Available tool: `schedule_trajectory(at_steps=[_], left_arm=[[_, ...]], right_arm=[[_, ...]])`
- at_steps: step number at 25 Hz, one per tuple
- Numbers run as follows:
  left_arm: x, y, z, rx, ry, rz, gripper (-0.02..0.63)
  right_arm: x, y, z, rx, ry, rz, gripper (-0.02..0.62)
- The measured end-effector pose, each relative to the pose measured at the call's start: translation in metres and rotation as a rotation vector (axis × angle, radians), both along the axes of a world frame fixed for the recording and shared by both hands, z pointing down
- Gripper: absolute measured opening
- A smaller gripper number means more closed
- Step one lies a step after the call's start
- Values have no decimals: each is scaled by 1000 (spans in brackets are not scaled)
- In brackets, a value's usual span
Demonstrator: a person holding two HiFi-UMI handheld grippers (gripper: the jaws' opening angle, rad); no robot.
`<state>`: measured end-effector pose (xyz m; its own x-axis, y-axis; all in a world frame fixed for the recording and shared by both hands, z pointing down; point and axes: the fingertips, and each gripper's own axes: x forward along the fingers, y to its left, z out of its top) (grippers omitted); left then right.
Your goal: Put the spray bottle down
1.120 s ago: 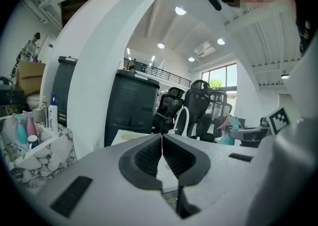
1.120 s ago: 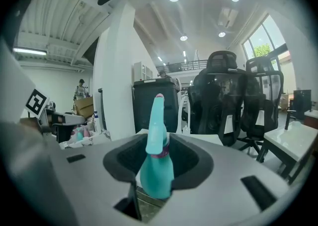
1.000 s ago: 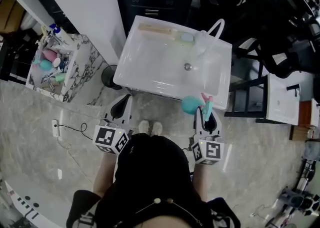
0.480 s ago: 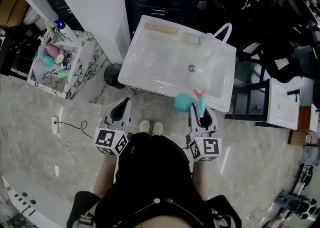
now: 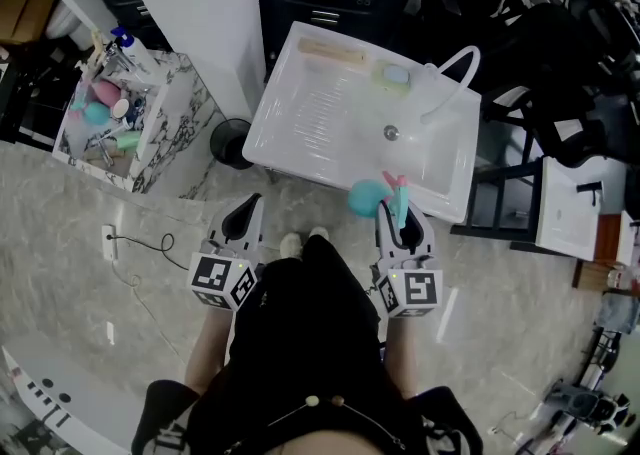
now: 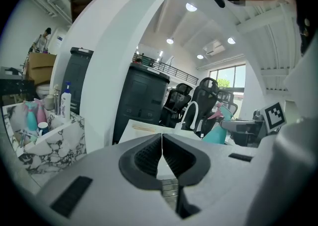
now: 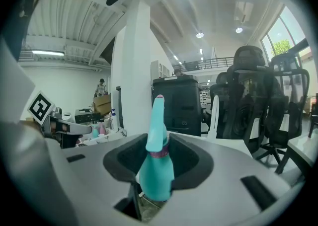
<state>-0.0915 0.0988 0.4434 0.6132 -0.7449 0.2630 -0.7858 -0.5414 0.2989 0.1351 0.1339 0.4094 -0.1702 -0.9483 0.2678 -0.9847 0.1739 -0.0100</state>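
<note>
Our right claw (image 7: 158,156) squeezes the one teal spray bottle (image 7: 155,170) by its neck. Only the head view shows the bottle's round body, at the 5 o'clock edge of the sink (image 5: 300,133). Our left claw (image 6: 162,156) is pinched tight with nothing in it. We count two claws, one sink, one tap (image 5: 455,73), and one marble box (image 5: 165,128) at 10 o'clock.

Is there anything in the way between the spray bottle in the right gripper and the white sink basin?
Nothing visible. The right gripper holds the spray bottle by the near rim of the sink, and the basin ahead is bare. The faucet and a greenish item sit only at the far rim.
</note>
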Motion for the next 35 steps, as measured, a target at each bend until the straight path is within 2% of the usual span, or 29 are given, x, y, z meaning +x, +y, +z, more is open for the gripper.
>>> schedule_trajectory(at_steps=[3, 8, 13, 19, 22, 24, 27, 29, 35], left_arm=[[-8, -3, 7, -29, -3, -26, 8], [-11, -25, 12, -27, -26, -57, 8], [-5, -58, 12, -37, -27, -131, 8], [5, -112, 12, -51, -44, -205, 8], [5, -129, 16, -59, -74, -240, 8], [1, -133, 22, -81, -81, -267, 8], [-5, -131, 32, -127, -67, -323, 8], [-12, -129, 37, -146, -78, -360, 8], [-41, -126, 52, -208, -84, -455, 8]], right_arm=[[-1, -10, -1, 6, 11, -20, 141], [3, -46, -2, 35, 68, -68, 141], [-1, -97, -6, 81, 105, -188, 141], [-34, -168, 24, 74, 318, -410, 141], [-56, -199, 41, 124, 424, -533, 141], [-69, -214, 58, 168, 559, -624, 141], [-85, -230, 100, 230, 828, -767, 140], [-93, -241, 134, 250, 941, -839, 140], [-107, -261, 215, 185, 1037, -1028, 138]])
